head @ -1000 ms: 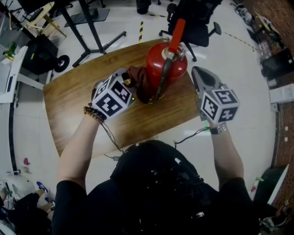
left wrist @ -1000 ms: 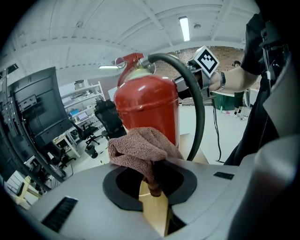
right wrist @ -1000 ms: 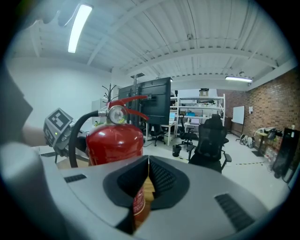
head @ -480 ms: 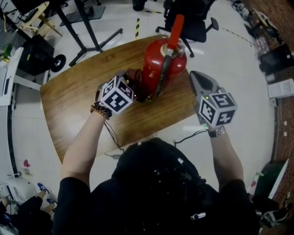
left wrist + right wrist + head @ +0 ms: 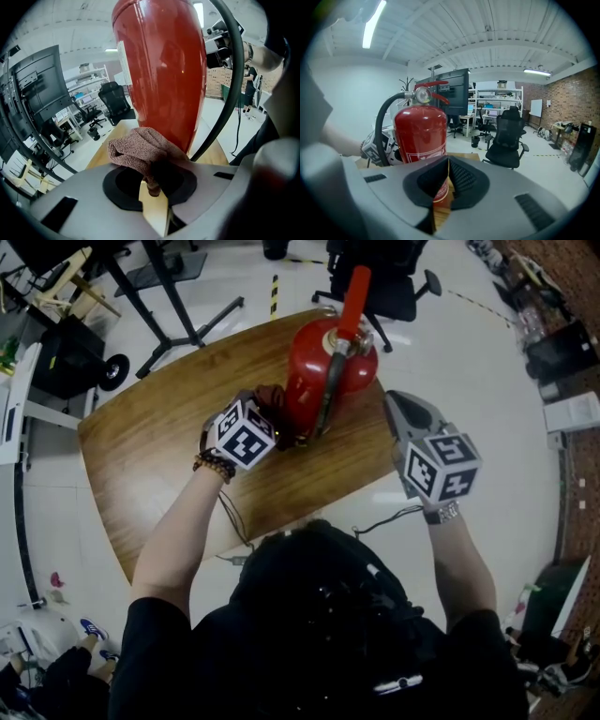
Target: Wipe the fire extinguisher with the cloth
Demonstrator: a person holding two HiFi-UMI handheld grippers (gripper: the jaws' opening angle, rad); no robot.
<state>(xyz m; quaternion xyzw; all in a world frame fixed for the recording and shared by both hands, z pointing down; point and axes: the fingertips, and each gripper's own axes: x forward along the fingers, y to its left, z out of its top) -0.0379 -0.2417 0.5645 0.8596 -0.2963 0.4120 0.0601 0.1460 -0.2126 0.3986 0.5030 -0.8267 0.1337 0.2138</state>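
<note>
The fire extinguisher (image 5: 323, 381) is standing on a brown wooden surface (image 5: 141, 456), toward the surface's 12 o'clock edge in the head view. The surface is bearing its full weight, so neither gripper is having to carry it.

The red cylinder is resting upright on its base. Its long axis is running vertically, with the valve and red lever (image 5: 354, 296) pointing up at the head camera. A black hose (image 5: 328, 399) is hanging down the side facing the person.

The left gripper (image 5: 272, 423) is sitting at the cylinder's 8 o'clock, angled downward at the lower body. Its jaws are clamping a bunched reddish-brown cloth (image 5: 140, 152). The fold is sticking out past the jaws, and it looks to be lying right against the red wall (image 5: 161, 70). That hold is probably letting fabric, not gripper, rub the paint.

The right gripper (image 5: 396, 401) is waiting at the cylinder's 4 o'clock, near it but apart. In its own view its jaws (image 5: 443, 187) are standing together with nothing between them. The extinguisher (image 5: 421, 131) is showing beyond them, upright. It seems placed to steady the cylinder should the wiping push it sideways.

The cloth (image 5: 270, 407) is the smallest piece, and is wedged between the left gripper and the cylinder.
</note>
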